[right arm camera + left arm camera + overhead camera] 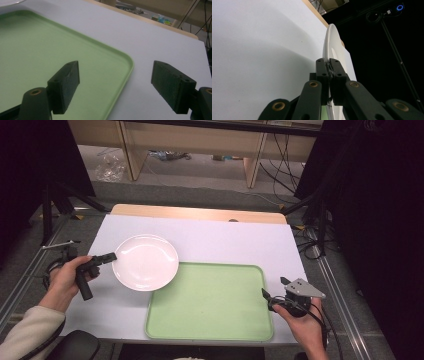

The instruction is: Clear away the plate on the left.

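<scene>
- At the left-centre of the white table cover, the white plate is sitting with its lower right edge overlapping the top left corner of the green tray; whether it is being lifted or resting there, cannot tell.
- The left gripper is pinching the plate's left rim, jaws pressed together on the thin edge; in the left gripper view the plate is showing edge-on between the two black pads.
- The left hand is gripping the handle, sleeve coming in from the bottom left.
- The right gripper is hovering just beside the tray's right edge, jaws spread wide, holding nothing; in its own view the tray corner is lying between and beyond the open jaws.
- The tray is looking bare.
- Risk: grip is only on a narrow bit of rim, so the plate could be pivoting or slipping out if swung fast.
- Risk: the plate's edge could be catching the tray's raised lip and shoving the tray, since the right gripper is not steadying it.
</scene>
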{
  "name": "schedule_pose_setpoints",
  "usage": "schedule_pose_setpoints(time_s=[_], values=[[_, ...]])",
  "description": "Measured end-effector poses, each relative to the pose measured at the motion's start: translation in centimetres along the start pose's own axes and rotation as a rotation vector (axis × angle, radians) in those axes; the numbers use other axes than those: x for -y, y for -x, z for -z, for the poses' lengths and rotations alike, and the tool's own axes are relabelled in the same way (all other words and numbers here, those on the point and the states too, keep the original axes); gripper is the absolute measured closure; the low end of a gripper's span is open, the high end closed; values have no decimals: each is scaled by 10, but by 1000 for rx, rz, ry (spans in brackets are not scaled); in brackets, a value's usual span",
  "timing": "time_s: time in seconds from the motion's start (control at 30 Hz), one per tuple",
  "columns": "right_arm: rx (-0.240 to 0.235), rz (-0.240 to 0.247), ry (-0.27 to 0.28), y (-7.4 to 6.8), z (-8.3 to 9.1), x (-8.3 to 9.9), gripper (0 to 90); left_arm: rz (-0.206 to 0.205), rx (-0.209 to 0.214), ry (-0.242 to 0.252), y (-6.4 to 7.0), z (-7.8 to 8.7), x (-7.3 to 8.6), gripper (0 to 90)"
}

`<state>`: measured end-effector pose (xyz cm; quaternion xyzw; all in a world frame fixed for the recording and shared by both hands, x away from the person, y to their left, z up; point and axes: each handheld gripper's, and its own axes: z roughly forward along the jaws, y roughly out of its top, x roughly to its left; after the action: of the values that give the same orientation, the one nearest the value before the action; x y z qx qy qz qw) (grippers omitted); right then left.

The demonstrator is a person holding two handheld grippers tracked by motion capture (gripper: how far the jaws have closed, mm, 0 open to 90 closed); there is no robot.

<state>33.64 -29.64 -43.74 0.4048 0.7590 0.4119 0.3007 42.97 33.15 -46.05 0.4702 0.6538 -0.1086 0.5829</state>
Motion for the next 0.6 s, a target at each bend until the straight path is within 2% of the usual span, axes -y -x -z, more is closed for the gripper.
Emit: schedule_pose_setpoints(time_s=[0.13, 0.17, 0.6], values=[[1, 0, 1, 0, 0, 0, 236, 1, 4, -4, 2, -3, 0, 865], [1, 0, 1, 0, 0, 0, 236, 1, -10, -15, 3, -3, 0, 865], [0, 0, 1, 0, 0, 0, 236, -4, -2, -29, 7, -10, 0, 864]])
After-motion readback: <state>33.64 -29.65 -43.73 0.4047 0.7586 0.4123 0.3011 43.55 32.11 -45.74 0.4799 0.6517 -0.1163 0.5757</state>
